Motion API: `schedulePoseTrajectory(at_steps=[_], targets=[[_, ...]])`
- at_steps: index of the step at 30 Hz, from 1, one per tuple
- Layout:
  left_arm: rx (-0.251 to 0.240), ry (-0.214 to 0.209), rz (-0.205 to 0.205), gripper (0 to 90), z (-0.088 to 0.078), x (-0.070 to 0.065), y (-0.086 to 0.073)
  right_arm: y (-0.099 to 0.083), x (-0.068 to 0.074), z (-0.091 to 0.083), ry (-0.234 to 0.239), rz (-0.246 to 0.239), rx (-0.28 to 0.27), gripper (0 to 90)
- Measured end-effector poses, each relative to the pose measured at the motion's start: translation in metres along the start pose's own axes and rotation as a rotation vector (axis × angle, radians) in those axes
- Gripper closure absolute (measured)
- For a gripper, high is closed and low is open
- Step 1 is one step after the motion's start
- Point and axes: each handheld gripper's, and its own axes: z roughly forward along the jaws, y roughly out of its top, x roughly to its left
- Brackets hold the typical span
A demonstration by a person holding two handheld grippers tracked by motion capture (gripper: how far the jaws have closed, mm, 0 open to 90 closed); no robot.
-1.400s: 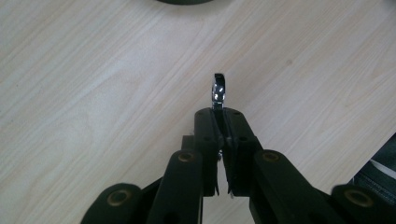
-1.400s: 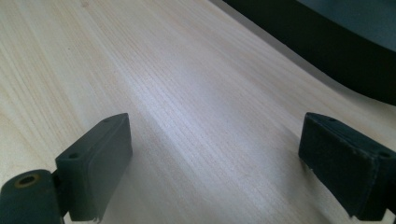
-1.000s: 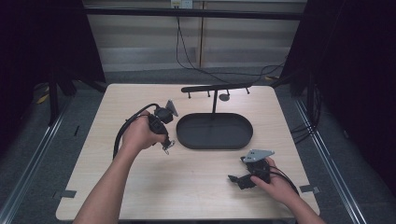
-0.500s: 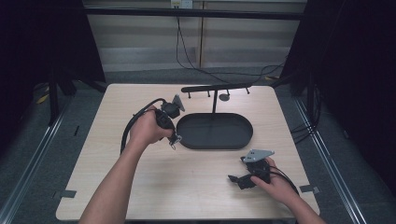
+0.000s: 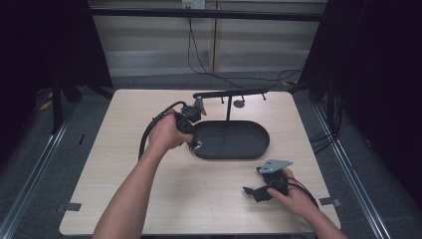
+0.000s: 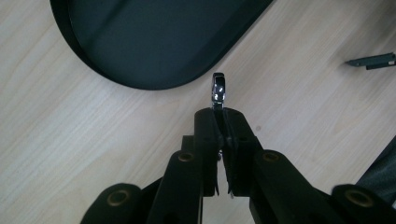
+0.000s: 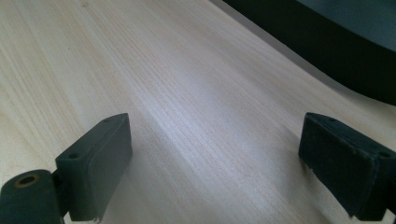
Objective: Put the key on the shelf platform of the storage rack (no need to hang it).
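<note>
A light wooden table stands in a dark room, with a grey floor around it and black cables hanging on the pale wall behind.

Nearest, at the front right part of the table, the right gripper rests low on the wood in the person's right hand. In the right gripper view its two black jaws stand wide apart, and between them there is only bare wood.

Farther in, at the middle, the left gripper is held by the left hand, just beside the left end of the black oval tray. In the left gripper view its jaws are pressed together on a small shiny silver metal ring, which stands on its edge above the tips, over the wood and close to the tray's rim.

Behind the tray a thin black stand with a horizontal bar rises, with small hooks under the bar.
</note>
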Motion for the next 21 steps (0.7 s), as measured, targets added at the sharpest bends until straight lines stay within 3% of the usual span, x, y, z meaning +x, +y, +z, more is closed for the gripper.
schedulePoseTrajectory(at_steps=[21], targets=[[-0.014, -0.003, 0.008, 85.2, 0.012, -0.006, 0.026, 0.000, 0.000, 0.000, -0.002, -0.002, 0.000, 9.2]])
